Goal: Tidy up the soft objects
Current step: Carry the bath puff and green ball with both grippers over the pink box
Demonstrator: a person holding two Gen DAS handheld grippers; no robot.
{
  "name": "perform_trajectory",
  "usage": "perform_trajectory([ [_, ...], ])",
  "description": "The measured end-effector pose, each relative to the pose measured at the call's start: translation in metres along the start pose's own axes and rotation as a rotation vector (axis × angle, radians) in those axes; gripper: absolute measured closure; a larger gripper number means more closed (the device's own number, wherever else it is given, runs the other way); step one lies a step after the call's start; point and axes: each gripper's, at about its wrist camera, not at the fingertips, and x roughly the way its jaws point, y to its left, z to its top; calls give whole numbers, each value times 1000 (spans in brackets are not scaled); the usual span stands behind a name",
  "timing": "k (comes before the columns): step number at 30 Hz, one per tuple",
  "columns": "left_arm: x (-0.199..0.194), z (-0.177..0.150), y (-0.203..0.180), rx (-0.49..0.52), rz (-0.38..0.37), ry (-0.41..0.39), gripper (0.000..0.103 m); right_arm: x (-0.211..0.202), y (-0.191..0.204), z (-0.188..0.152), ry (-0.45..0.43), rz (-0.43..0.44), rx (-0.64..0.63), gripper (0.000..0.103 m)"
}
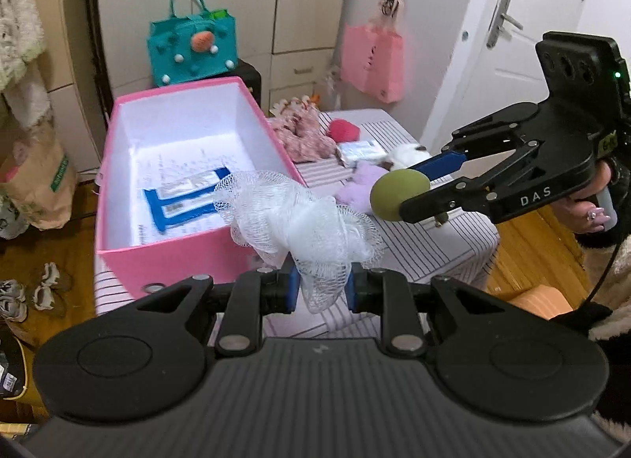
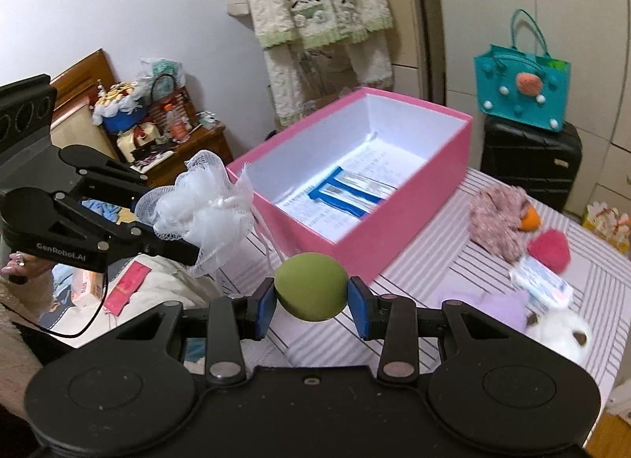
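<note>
My left gripper (image 1: 321, 286) is shut on a white mesh bath pouf (image 1: 299, 221), held in the air just in front of the pink box (image 1: 118, 197). From the right wrist view the same pouf (image 2: 205, 205) hangs at the left, beside the box's near-left corner. My right gripper (image 2: 311, 302) is shut on an olive-green soft ball (image 2: 311, 286), above the striped table and near the box's front wall (image 2: 394, 237). In the left wrist view that ball (image 1: 398, 193) sits right of the pouf. The box is open; papers and a blue-edged packet (image 2: 347, 189) lie on its floor.
On the striped tablecloth (image 1: 426, 249), right of the box, lie a pink fuzzy toy (image 2: 497, 217), a red pompom (image 2: 550, 247), a lilac plush (image 2: 501, 308), a white plush (image 2: 560, 331) and a wipes packet (image 2: 542, 284). A teal bag (image 2: 520, 91) stands on a black suitcase (image 2: 528, 158) behind.
</note>
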Motion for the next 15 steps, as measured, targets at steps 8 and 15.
perform_trajectory([
  [8,-21,0,16,25,-4,-115,82,11,14,32,-10,37,-52,59],
  [15,-9,23,39,47,23,-150,82,28,12,59,-47,-7,-94,59],
])
